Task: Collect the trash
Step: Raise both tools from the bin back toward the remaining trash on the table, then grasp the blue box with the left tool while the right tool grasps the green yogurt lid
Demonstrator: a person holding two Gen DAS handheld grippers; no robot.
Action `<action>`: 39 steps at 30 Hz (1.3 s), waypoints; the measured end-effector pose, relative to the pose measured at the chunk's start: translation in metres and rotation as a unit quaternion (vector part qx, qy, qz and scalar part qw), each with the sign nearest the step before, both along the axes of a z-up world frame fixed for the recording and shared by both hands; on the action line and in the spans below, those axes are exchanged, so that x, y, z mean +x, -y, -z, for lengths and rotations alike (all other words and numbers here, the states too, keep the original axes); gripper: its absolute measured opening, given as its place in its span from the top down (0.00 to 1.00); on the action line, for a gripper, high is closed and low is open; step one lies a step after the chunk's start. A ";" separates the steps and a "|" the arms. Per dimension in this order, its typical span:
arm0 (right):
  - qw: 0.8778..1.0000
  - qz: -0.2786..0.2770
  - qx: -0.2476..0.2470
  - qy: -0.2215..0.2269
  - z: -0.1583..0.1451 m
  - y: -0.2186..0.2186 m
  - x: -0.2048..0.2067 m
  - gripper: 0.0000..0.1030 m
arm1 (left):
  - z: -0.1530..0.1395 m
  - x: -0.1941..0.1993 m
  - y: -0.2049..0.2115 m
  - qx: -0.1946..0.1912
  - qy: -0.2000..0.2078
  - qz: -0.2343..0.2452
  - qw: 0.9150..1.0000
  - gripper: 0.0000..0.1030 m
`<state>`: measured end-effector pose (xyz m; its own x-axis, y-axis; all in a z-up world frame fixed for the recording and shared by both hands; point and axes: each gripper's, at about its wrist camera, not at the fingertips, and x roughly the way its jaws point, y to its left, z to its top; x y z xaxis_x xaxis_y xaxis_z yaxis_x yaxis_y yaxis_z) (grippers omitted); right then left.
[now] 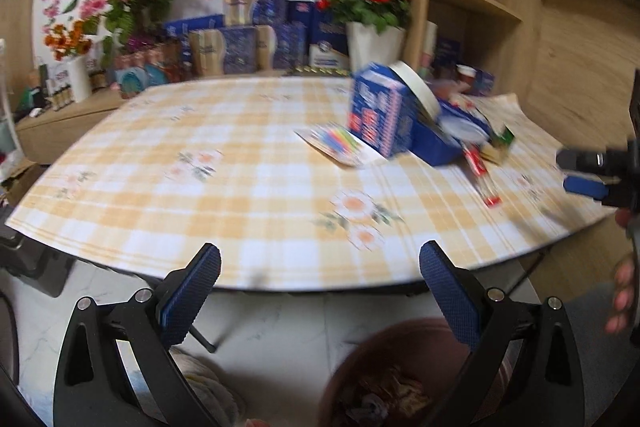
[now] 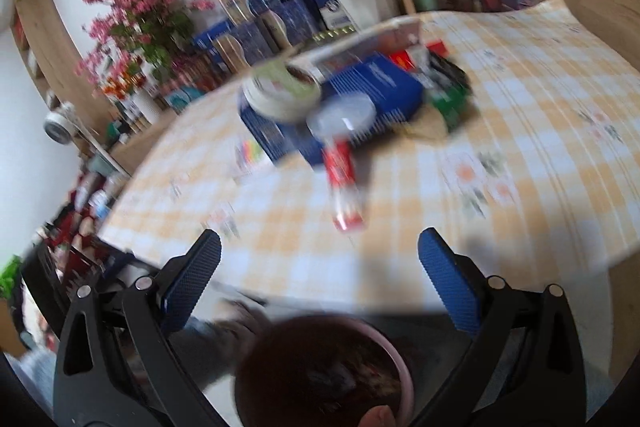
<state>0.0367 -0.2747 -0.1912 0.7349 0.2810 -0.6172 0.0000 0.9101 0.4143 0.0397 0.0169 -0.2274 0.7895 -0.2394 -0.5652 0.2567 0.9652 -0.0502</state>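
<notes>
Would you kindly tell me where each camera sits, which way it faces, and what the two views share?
Left wrist: on the left tongs, open and empty, looking slightly down across the checked table; the right tongs and fingers show at the right edge.
Right wrist: on the right tongs, open and empty, facing the same table from its near edge.
Shared: the blue boxes, red tube and brown bin below.

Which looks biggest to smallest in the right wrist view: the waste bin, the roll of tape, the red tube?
As they look in this view:
1. Waste bin, though it sits nearest the camera, which inflates it.
2. Roll of tape.
3. Red tube.
Tape and tube come close; motion blur makes that pair unsure.
</notes>
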 end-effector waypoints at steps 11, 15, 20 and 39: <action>1.000 -0.019 -0.006 -0.005 -0.020 -0.014 0.140 0.06 | -0.022 0.029 -0.032 -0.031 -0.003 -0.049 0.998 0.06; 1.000 -0.018 0.014 -0.015 -0.017 -0.015 0.172 0.06 | -0.025 0.037 -0.040 -0.051 -0.010 -0.056 0.997 0.06; 0.999 -0.028 0.019 -0.028 -0.009 -0.018 0.198 0.06 | -0.025 0.044 -0.049 -0.075 -0.018 -0.060 0.995 0.06; 0.998 -0.050 0.043 0.017 -0.027 -0.015 0.188 0.16 | -0.021 0.071 -0.044 -0.100 -0.108 -0.055 0.988 0.06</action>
